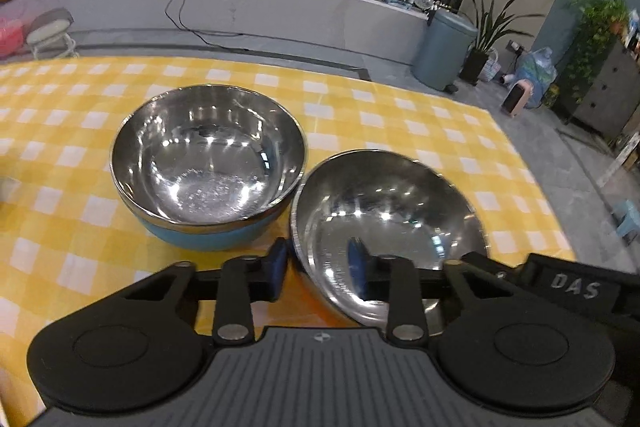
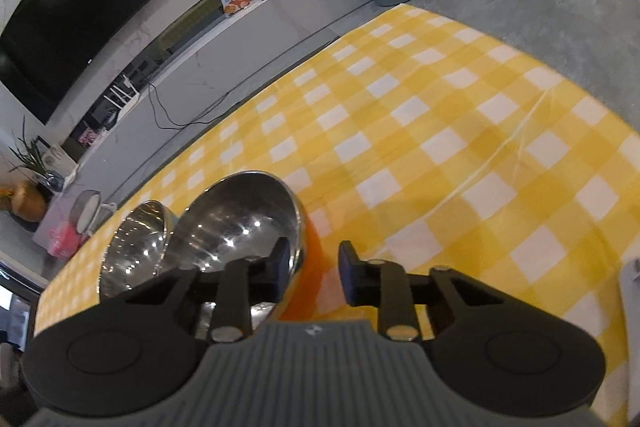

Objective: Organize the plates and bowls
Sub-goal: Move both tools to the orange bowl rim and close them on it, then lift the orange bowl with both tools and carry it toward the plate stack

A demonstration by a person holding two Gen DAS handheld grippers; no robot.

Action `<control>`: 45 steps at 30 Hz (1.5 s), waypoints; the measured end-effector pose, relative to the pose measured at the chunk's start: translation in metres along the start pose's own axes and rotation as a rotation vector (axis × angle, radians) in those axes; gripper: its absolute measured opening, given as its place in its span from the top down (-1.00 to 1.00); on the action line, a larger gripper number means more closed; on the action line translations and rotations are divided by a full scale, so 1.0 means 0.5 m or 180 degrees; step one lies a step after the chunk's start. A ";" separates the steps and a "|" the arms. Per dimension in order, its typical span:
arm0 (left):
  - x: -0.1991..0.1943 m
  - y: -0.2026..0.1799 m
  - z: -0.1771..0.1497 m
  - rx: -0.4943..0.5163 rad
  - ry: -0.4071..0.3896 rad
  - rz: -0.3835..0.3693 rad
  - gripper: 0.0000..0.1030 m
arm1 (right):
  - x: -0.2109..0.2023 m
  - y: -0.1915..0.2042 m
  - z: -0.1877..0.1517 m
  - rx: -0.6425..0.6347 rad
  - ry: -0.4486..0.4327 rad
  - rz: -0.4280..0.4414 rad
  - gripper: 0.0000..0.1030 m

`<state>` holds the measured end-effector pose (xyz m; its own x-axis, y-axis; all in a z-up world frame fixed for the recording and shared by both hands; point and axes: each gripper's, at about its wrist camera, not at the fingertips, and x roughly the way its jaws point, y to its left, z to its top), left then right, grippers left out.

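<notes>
A steel bowl with a blue outside point(image 1: 208, 163) stands on the yellow checked tablecloth point(image 1: 60, 155). To its right a second steel bowl with an orange outside point(image 1: 384, 211) is tilted. My left gripper point(image 1: 318, 267) straddles its left rim, one pad outside and one inside, with gaps showing. In the right wrist view my right gripper point(image 2: 314, 271) straddles the right rim of the orange bowl point(image 2: 240, 223), the left pad inside, the right pad apart from the wall. The blue bowl point(image 2: 136, 247) shows behind it.
The table's far edge point(image 1: 360, 71) runs close behind the bowls, its right edge point(image 1: 532, 179) beside the orange bowl. A wide stretch of cloth point(image 2: 460, 147) lies right of the bowls. A white object point(image 2: 632, 291) shows at the right frame edge.
</notes>
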<state>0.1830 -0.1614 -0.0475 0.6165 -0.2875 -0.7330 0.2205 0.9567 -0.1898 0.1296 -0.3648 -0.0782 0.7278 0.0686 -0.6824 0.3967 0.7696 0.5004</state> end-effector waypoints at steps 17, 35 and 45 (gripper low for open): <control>-0.033 0.011 -0.004 0.0020 0.0052 -0.0022 0.70 | -0.023 0.004 -0.004 -0.0084 0.0084 0.0001 0.82; -0.184 0.081 -0.065 -0.0098 0.0275 0.0131 0.71 | -0.126 0.057 -0.112 -0.0617 0.0376 0.0221 0.83; -0.257 0.139 -0.107 -0.0337 0.0324 0.0144 0.71 | -0.172 0.091 -0.174 -0.0763 0.0457 0.0398 0.83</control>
<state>0.0788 -0.0554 -0.0014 0.5431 -0.2432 -0.8036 0.1101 0.9695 -0.2190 0.0366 -0.2803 -0.0432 0.6693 0.2483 -0.7003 0.1531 0.8762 0.4570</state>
